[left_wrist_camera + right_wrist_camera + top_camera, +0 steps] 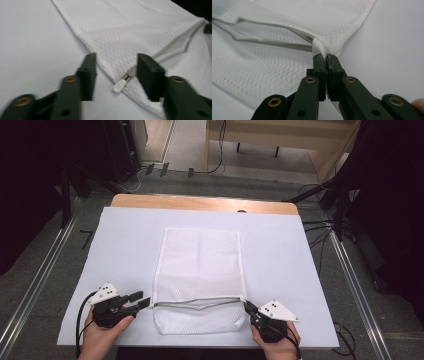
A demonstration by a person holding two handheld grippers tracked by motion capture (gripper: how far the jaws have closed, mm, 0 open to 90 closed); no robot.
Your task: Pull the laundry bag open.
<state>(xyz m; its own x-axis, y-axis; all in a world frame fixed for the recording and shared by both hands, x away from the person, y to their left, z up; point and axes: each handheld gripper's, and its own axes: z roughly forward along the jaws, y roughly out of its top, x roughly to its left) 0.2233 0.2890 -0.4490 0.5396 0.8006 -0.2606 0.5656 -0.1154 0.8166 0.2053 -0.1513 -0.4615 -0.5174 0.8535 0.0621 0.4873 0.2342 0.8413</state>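
A white mesh bag [200, 275] lies flat on the white sheet [125, 240] that covers the table, its long side running away from the person. A zipper [197, 304] crosses the bag near the end closest to the person, and it stands partly open, the two grey edges bowing apart in the middle.

The right gripper [248, 308] sits at the bag's right edge, just where the zipper ends. In the right gripper view its jaws are pressed together with a fold of the bag's hemmed corner [320, 48] pinched between their tips; the cloth rises into a small ridge there, and the zipper's grey teeth [297, 35] run off to the left from that ridge. The right hand [275, 342] holds this gripper from the near side of the bag.

The left gripper [141, 300] lies at the bag's left edge, level with the other end of the zipper. Its jaws stand wide apart and hold nothing. In the left gripper view the small white zipper pull [120, 85], with its brass-coloured link, lies on the sheet at the bag's edge, between the two spread jaws and a little short of their tips, touching neither. The left hand [102, 332] grips the tool from below, a black cable [79, 320] trailing beside it.
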